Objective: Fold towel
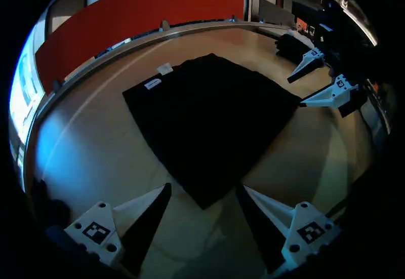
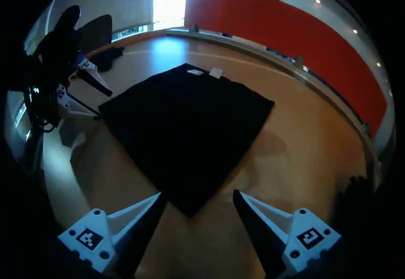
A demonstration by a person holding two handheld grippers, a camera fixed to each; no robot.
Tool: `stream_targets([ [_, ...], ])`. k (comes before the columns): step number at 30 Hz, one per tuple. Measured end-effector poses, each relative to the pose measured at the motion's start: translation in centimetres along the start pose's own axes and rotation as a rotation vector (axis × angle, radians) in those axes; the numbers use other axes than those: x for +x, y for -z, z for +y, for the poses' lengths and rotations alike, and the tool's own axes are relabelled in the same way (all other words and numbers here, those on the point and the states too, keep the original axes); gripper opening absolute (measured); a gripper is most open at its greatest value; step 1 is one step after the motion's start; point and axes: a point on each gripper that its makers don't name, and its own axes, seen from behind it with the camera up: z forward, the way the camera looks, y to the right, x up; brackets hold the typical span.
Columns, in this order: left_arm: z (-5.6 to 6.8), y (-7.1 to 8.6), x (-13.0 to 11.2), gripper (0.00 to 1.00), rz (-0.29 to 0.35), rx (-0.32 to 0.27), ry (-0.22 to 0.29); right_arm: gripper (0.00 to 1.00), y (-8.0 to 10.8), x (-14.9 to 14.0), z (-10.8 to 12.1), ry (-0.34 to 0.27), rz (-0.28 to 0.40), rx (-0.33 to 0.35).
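Observation:
A black towel [image 1: 212, 117] lies spread flat on the wooden table [image 1: 91, 142], with two white labels [image 1: 153, 83] near its far corner. In the left gripper view my left gripper [image 1: 203, 186] is open, and the towel's near corner lies between its fingers. My right gripper [image 1: 294, 92] shows at the far right, open, at the towel's right corner. In the right gripper view the towel [image 2: 187, 127] points a corner between the fingers of my open right gripper [image 2: 198, 193]. The left gripper [image 2: 105, 105] stands open at the towel's left corner.
A raised rim [image 1: 152, 38] bounds the table's far side, with a red wall panel [image 1: 136, 15] behind it. A dark pile of cloth [image 1: 291, 46] lies at the far end of the table. Bare wood surrounds the towel.

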Motion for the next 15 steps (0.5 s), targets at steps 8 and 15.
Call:
stream_targets([
  [8,0.01,0.02,-0.10,0.94,0.003,-0.006,0.022,0.99,-0.33,-0.46,-0.12,-0.007,-0.008,0.011],
  [15,0.00,0.03,-0.15,0.94,-0.001,-0.006,0.028,0.83,-0.52,-0.80,-0.85,-0.025,-0.012,0.045],
])
